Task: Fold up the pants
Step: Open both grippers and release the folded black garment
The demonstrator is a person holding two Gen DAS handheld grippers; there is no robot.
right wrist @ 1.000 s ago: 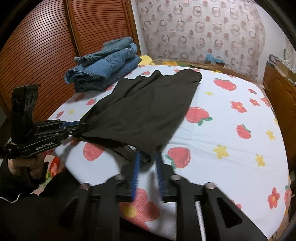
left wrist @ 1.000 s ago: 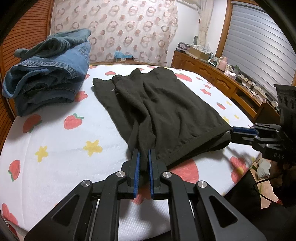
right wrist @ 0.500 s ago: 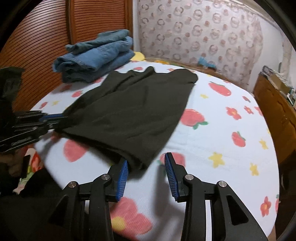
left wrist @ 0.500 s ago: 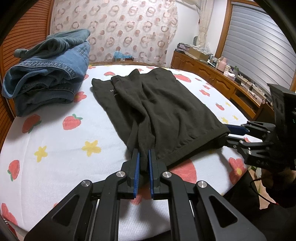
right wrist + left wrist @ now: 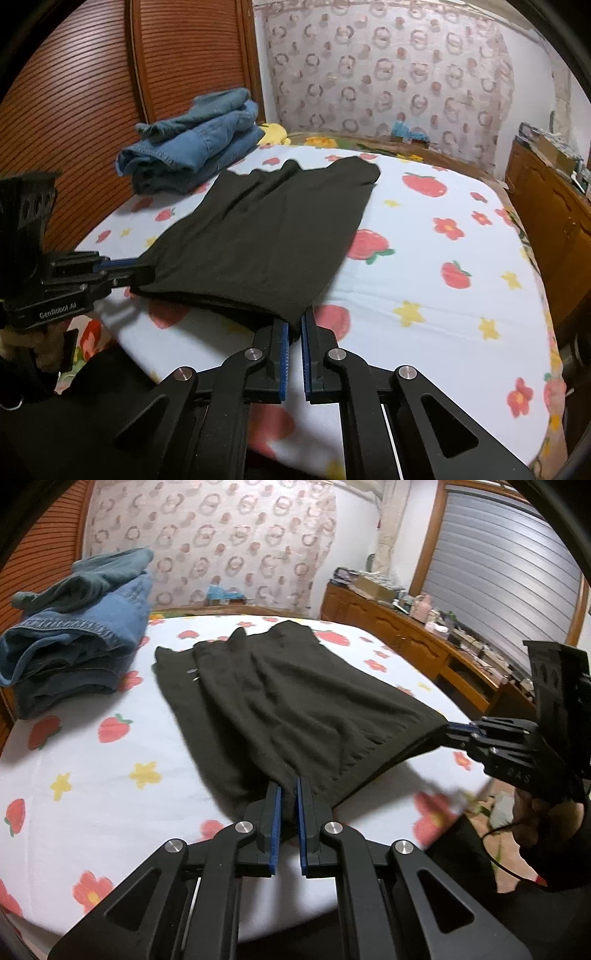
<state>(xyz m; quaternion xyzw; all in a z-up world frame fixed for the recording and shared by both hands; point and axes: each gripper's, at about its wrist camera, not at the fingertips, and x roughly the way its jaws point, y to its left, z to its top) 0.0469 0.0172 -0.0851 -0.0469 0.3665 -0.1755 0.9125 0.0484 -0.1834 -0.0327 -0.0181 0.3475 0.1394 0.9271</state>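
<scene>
The right gripper (image 5: 294, 334), spread wide half a second ago, is now pinching the near right corner of the black pants (image 5: 266, 236); the left gripper (image 5: 288, 803) still pinches the near left corner. The pants lie flat on the bed (image 5: 424, 280), their near edge lifted, probably ready to fold toward the far end.

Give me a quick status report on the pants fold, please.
Left gripper and right gripper both shut on black pants, near corners. Denim pile beside, apart.
</scene>
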